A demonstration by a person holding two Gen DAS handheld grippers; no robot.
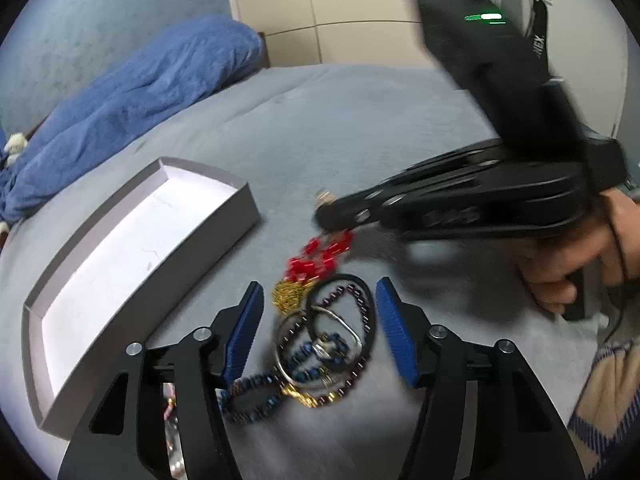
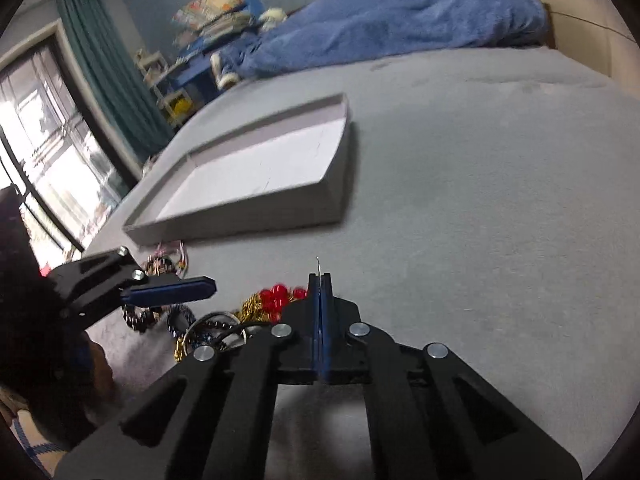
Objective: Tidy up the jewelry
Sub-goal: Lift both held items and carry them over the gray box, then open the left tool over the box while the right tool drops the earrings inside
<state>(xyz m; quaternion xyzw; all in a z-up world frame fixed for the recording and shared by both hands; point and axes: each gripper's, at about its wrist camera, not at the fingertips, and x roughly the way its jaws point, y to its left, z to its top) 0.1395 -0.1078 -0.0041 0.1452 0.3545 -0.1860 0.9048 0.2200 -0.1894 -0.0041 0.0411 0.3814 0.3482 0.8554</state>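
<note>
A tangle of jewelry lies on the grey bed: red beads [image 1: 322, 256], a gold chain [image 1: 289, 294], dark bead strands [image 1: 356, 312], a silver ring [image 1: 320, 350] and blue beads [image 1: 256, 394]. My left gripper [image 1: 320, 332] is open, its blue pads on either side of the pile. My right gripper [image 2: 320, 280] is shut, with a thin wire hook [image 2: 318, 264] sticking out of its tips; red beads [image 2: 276, 298] hang just below it. In the left wrist view the right gripper [image 1: 326, 214] hovers over the red beads. An empty grey box [image 1: 120, 264] lies left of the pile.
A blue blanket [image 1: 132, 92] is heaped at the far side of the bed. More jewelry [image 2: 168, 264] lies by the box's [image 2: 256, 176] near edge. A window, green curtain [image 2: 108, 72] and cluttered shelves stand beyond the bed. Cream wardrobe panels [image 1: 320, 12] are behind.
</note>
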